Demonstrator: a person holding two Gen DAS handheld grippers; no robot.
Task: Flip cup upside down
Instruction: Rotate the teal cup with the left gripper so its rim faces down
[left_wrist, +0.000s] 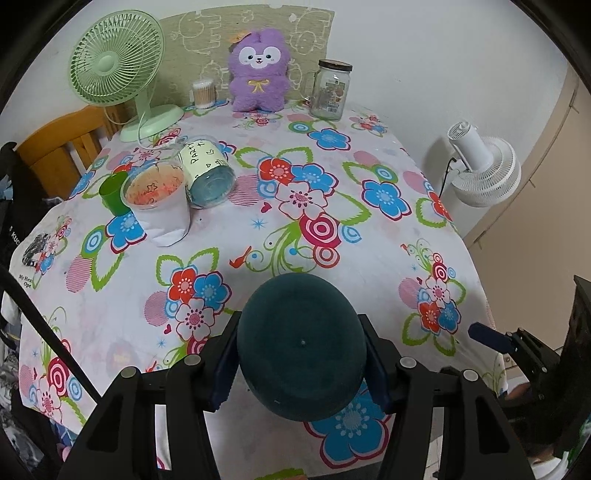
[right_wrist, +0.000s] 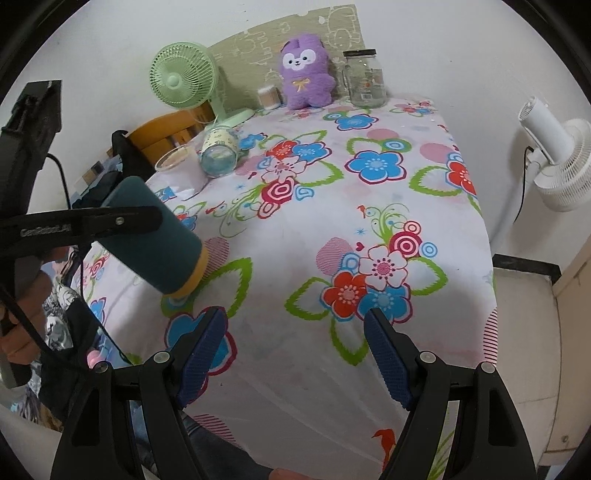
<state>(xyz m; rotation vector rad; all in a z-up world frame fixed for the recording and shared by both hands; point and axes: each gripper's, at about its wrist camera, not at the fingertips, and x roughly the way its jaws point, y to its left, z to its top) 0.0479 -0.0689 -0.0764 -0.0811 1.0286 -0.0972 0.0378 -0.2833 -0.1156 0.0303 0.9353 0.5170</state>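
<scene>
Left tongs (left_wrist: 301, 360) pinch the dark teal cup (left_wrist: 301, 350) between their blue pads (left_wrist: 224, 369), one pad on each side of the cup wall. In the left wrist view the cup's closed base faces the camera. In the right wrist view the same cup (right_wrist: 162, 240) is seen from the side, tilted, held above the near left part of the tabletop (right_wrist: 295, 332); its yellowish rim end points down and toward the tabletop, base end higher. Whether the rim touches the cloth cannot be told.

Right tongs (right_wrist: 295, 354) are spread wide with nothing between the pads, held over the near edge of the tabletop, well apart from the cup.

The tabletop carries a flowered cloth (left_wrist: 332, 221). On the far left side stand a small green cup (left_wrist: 112, 194) and a clear plastic cup with orange marks (left_wrist: 159, 203), just beside each other; a labelled clear jar (left_wrist: 207, 177) lies on its side next to them. Along the back edge: a green desk fan (left_wrist: 118, 70), a tub of cotton swabs (left_wrist: 204, 92), a purple plush toy (left_wrist: 258, 70) and an upright glass jar (left_wrist: 330, 90). A white fan (left_wrist: 484, 170) stands off the tabletop to the right.
</scene>
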